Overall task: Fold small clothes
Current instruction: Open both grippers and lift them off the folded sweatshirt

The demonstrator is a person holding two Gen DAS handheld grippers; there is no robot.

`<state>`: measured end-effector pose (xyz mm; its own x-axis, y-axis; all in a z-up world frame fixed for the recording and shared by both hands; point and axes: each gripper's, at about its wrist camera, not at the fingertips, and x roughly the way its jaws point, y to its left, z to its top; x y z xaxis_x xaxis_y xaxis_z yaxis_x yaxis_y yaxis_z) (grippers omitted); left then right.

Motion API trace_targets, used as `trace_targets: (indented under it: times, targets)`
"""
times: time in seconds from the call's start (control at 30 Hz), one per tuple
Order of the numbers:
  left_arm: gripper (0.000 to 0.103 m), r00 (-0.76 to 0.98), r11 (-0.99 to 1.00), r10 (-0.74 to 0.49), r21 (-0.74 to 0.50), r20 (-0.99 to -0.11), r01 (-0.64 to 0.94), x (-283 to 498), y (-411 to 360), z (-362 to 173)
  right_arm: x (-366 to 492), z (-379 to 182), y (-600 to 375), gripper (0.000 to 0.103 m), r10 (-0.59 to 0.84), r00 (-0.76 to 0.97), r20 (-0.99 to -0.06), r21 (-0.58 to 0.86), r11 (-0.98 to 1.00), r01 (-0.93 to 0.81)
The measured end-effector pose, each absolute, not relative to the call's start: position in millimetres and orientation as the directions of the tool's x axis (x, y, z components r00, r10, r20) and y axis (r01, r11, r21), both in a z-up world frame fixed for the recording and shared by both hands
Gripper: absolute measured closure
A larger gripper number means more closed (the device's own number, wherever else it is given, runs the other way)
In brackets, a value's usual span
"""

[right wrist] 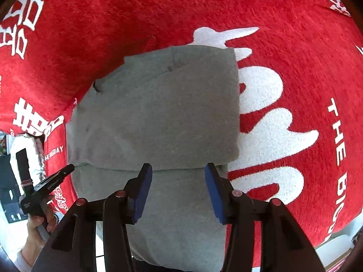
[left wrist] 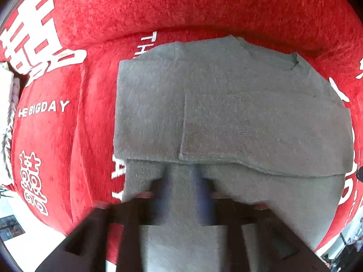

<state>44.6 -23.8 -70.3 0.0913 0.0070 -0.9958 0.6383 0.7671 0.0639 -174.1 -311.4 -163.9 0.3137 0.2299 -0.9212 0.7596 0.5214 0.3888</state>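
Note:
A grey knit garment (left wrist: pixel 226 104) lies on a red cover (left wrist: pixel 204 6). Its upper half is folded over, and the hem edge runs across just ahead of my left fingers. My left gripper (left wrist: pixel 182 184) points down at the lower grey layer. Its blurred jaws stand apart and the pads press on nothing. In the right wrist view the same garment (right wrist: pixel 163 113) fills the middle. My right gripper (right wrist: pixel 179 178) hovers over its near part, open, with its blue pads (right wrist: pixel 145 181) well apart and only flat cloth below them.
The red cover (right wrist: pixel 295 45) carries large white characters and the words "THE BIGDAY" (left wrist: pixel 43 108). At the left edge a person's hand (right wrist: pixel 38 224) holds the other gripper's black handle. A white fluffy item (right wrist: pixel 34 156) lies beyond it. Pale floor (left wrist: pixel 34 244) shows past the cover's rim.

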Motion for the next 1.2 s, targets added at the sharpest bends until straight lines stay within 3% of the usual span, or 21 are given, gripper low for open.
trace_targets:
  times: [0.03,0.07,0.17,0.27,0.83,1.2]
  targets:
    - [0.002,0.107,0.773,0.016,0.080,-0.994,0.629,44.6,-22.4,-70.0,-173.0,-163.4,-310.8,0.043,0.234,0.317,-0.919,0.394,0.526,0.753]
    - [0.001,0.141,0.774,0.010,0.097,-0.990,0.626,42.4,-21.5,-65.0,-172.0,-163.9,-310.0,0.041,0.239,0.319,-0.917,0.398,0.530,0.749]
    - [0.001,0.152,0.759,0.027,0.119,-0.988,0.640,35.0,-23.5,-60.6,-172.9,-165.0,-308.8,0.041,0.254,0.321,-0.912,0.409,0.536,0.738]
    - [0.001,0.145,0.761,0.038,0.122,-0.989,0.637,28.8,-23.6,-57.9,-175.2,-166.6,-307.5,0.032,0.270,0.325,-0.906,0.422,0.538,0.730]
    - [0.001,0.114,0.757,0.038,0.103,-0.993,0.645,-7.5,-13.7,-66.0,-189.1,-184.7,-290.9,0.031,0.381,0.323,-0.866,0.491,0.528,0.693]
    - [0.001,0.080,0.728,0.034,0.079,-0.996,0.681,-16.1,18.5,-81.3,-206.7,-189.6,-258.7,0.031,0.370,0.328,-0.869,0.481,0.481,0.733]
